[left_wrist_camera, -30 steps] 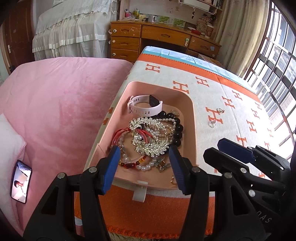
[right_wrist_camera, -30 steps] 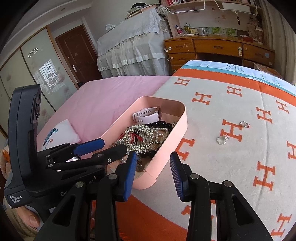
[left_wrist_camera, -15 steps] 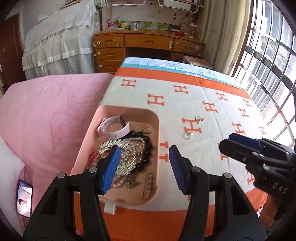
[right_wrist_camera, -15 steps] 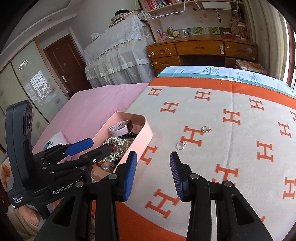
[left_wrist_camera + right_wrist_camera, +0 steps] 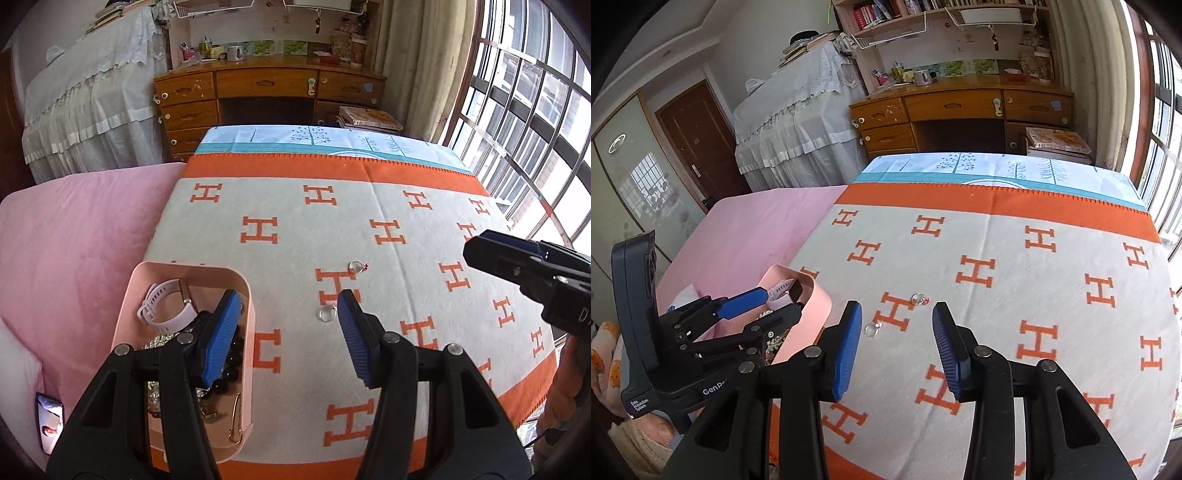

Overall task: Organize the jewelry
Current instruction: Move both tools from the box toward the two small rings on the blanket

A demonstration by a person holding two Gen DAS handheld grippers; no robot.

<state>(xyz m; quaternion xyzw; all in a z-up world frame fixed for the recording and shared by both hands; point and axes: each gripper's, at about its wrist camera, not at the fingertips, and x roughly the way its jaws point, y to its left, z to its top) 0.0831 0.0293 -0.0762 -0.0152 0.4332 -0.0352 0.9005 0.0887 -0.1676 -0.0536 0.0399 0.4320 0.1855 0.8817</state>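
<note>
1. Rings first: two small rings lie loose on the H-patterned blanket (image 5: 997, 258), the near ring (image 5: 870, 329) just beside the left pad of the right gripper (image 5: 895, 347) and the far ring (image 5: 916, 298) a little beyond it; in the left wrist view they show as the near ring (image 5: 326, 313) and the far ring (image 5: 356, 265).
2. Both tools are empty, their jaws standing wide apart: the right gripper hovers over the blanket, the left gripper (image 5: 286, 338) straddles the right wall of the pink tray (image 5: 252, 332).
3. The likely step is to pick up the near ring with the right gripper (it sits left of the jaw gap, so shift left before descending).
4. Come down with one pad on each side of the ring and close slowly; the blanket is soft, and pressing hard could bury the ring or pinch the fabric with it.
5. Lift straight up and check that the ring is truly caught, since such a small thing may slip out.
6. Carry it to the tray, which already holds a white smartwatch (image 5: 166, 308), black beads (image 5: 229, 373) and a gold pin (image 5: 235, 417); release low over a bare patch.
7. Keep the left gripper clear of the path, or use it to steady the tray.
</note>
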